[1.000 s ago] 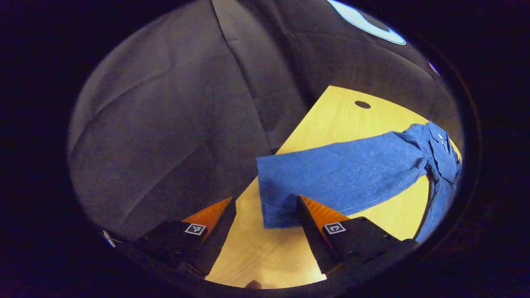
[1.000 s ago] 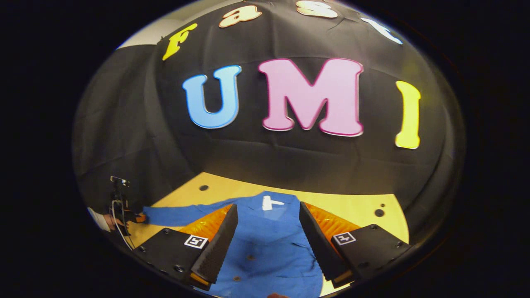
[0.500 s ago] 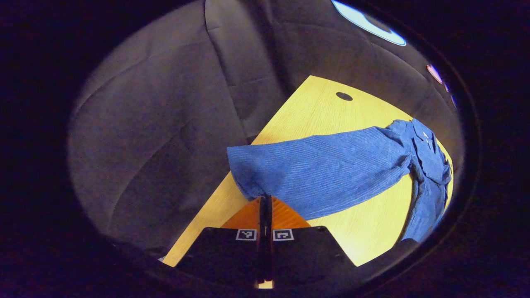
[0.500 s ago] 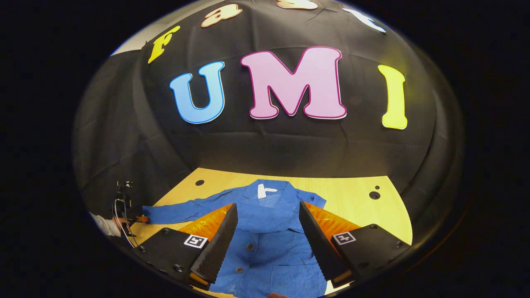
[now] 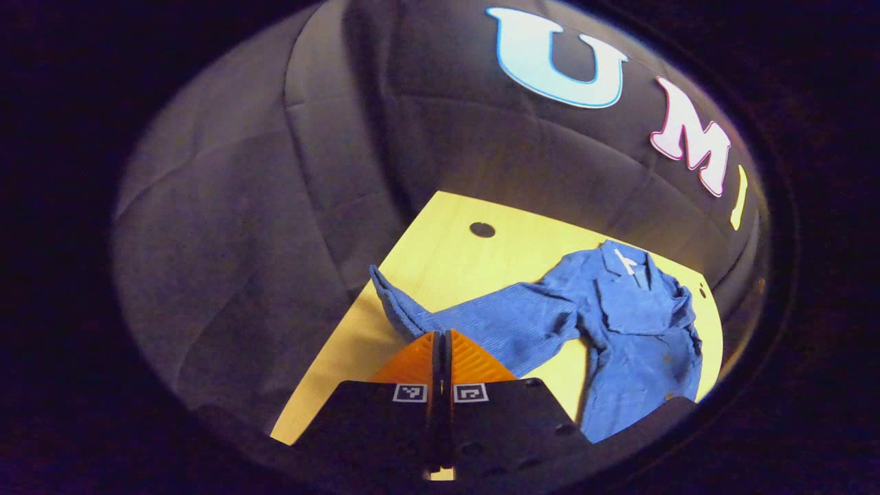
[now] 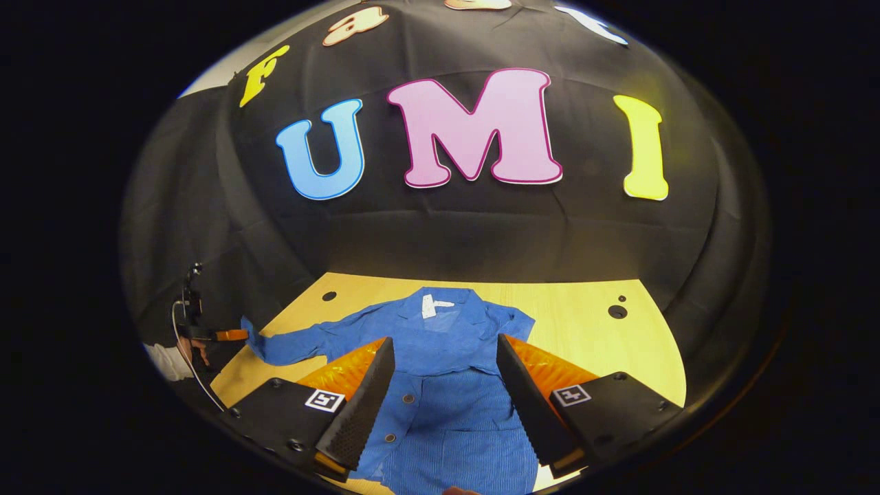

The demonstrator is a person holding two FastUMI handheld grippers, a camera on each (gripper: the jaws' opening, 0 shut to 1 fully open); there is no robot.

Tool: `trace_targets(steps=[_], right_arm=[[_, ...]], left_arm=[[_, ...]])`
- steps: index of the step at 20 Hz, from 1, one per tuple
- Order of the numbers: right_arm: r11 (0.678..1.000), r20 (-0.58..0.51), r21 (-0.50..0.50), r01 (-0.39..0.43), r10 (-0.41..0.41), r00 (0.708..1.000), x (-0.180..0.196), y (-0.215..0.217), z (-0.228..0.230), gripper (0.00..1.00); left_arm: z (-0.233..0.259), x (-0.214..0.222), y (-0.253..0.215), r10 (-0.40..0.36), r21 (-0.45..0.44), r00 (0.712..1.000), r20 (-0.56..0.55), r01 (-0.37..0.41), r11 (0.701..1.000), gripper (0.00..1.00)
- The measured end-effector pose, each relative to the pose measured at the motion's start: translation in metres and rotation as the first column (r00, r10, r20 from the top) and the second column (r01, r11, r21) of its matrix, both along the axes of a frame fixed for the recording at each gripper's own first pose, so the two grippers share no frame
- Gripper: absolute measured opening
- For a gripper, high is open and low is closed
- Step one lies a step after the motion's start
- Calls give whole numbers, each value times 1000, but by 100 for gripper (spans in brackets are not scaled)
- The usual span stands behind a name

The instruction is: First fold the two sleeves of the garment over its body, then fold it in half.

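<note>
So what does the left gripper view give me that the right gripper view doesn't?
Left gripper view: a close look at the left gripper, shut on the end of the sleeve, which rises off the table.

Right gripper view: the right gripper open above the shirt's buttoned front, the hand holding the left gripper farther off, and two holes at the table's right end.

Both: the blue shirt, its white collar label, the wooden table and the black cloth wall.
</note>
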State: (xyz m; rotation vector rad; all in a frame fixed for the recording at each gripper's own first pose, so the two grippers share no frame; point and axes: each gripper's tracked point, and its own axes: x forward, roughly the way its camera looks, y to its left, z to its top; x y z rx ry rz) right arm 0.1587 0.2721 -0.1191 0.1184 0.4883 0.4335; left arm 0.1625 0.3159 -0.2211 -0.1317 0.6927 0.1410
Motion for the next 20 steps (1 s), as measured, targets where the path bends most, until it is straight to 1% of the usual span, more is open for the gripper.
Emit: trace_targets(steps=[3,5,8,11,12,14,15,17,18,20], right_arm=[[1000,-13,14,8,-7,1000,2,-18,-5,94],[999,-21,25,23,-22,1000,4,-34,-9,94],[997,-32,39,64,-63,998,2,-69,-15,94],[991,-60,59,117,-114,992,0,-104,-25,94],[990,-67,55,131,-127,990,0,-117,-30,94],[989,-78,29,147,-144,986,-1,-138,-39,94],[988,-82,20,150,-148,986,0,-146,-43,94],[988,-98,8,153,-151,984,0,-162,-50,94],[988,-108,3,154,-153,982,0,-167,-55,94],[988,-121,0,155,-154,981,-1,-171,-59,94]], left_arm=[[42,29,-70,-120,0,991,56,120,993,0],[60,53,-129,-184,-40,977,107,189,981,0],[75,83,-208,-287,-38,946,152,296,955,0],[75,114,-297,-396,-22,902,172,405,914,0],[68,124,-324,-419,-30,893,162,429,903,0],[47,131,-369,-431,-100,897,98,440,893,0],[40,132,-389,-451,-131,890,65,456,880,0],[20,133,-420,-498,-120,867,-14,493,862,0],[9,132,-435,-509,-128,860,-39,501,856,0],[-2,132,-472,-535,-177,844,-46,520,836,0]])
